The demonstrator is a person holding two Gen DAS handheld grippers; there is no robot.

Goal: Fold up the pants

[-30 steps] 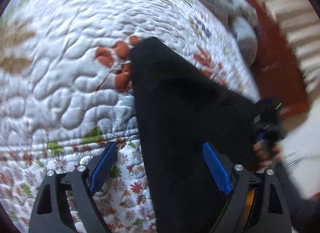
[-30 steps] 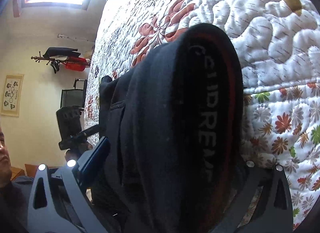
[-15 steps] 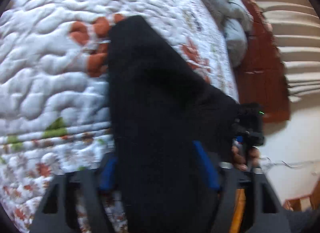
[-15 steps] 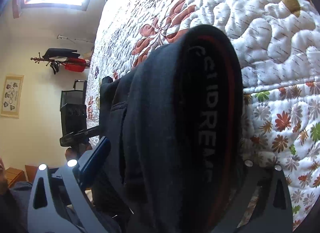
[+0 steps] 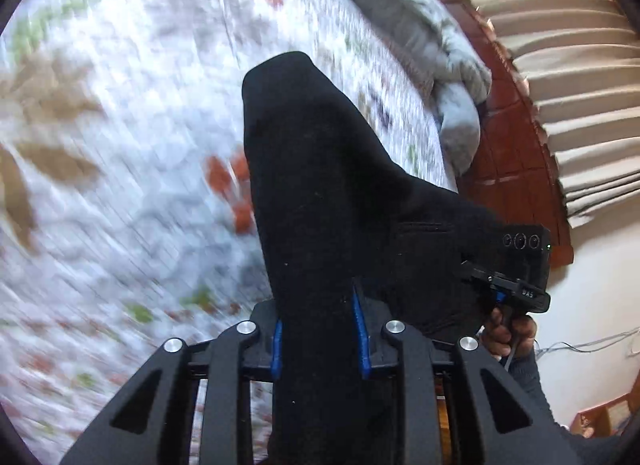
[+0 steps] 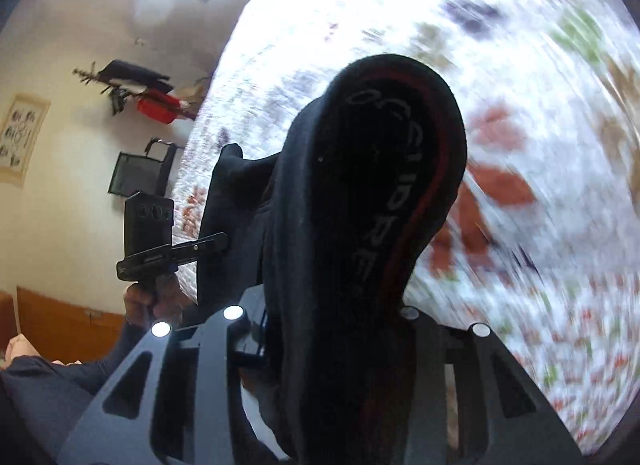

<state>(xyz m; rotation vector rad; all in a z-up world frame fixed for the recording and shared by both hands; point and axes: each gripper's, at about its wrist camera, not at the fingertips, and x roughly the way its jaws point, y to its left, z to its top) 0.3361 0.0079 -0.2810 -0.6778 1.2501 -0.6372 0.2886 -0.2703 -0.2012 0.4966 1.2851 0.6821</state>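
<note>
Black fabric of the pants (image 5: 340, 205) runs between both tools, held above the quilt (image 5: 120, 145). One pair of pants is present. The left gripper (image 5: 318, 335) is clamped on a bunched section of the pants, with the blue pads (image 5: 359, 317) pressed against the cloth on both sides. The right gripper (image 6: 332, 329) holds the waistband (image 6: 400, 153), which carries grey lettering and a red stripe; cloth covers its fingers, so the clamped state is a judgement from the way the fabric passes between the arms. Both grippers lie close to the pants and above the quilt.

Risks from this position:
- The quilt appears streaked in both views, consistent with fast motion. A quick swing may pull the cloth from either grip.
- The left gripper holds a thick bunch, not a flat edge. Uneven layers may slip and skew the fold.
- Loose fabric below the pants may drag on the quilt and crease.

Counts: two grippers, one quilt, one grey blanket (image 5: 452, 77) beyond the pants, one wooden headboard (image 5: 516, 169) behind the blanket, one picture (image 6: 20, 137) on the wall.
</note>
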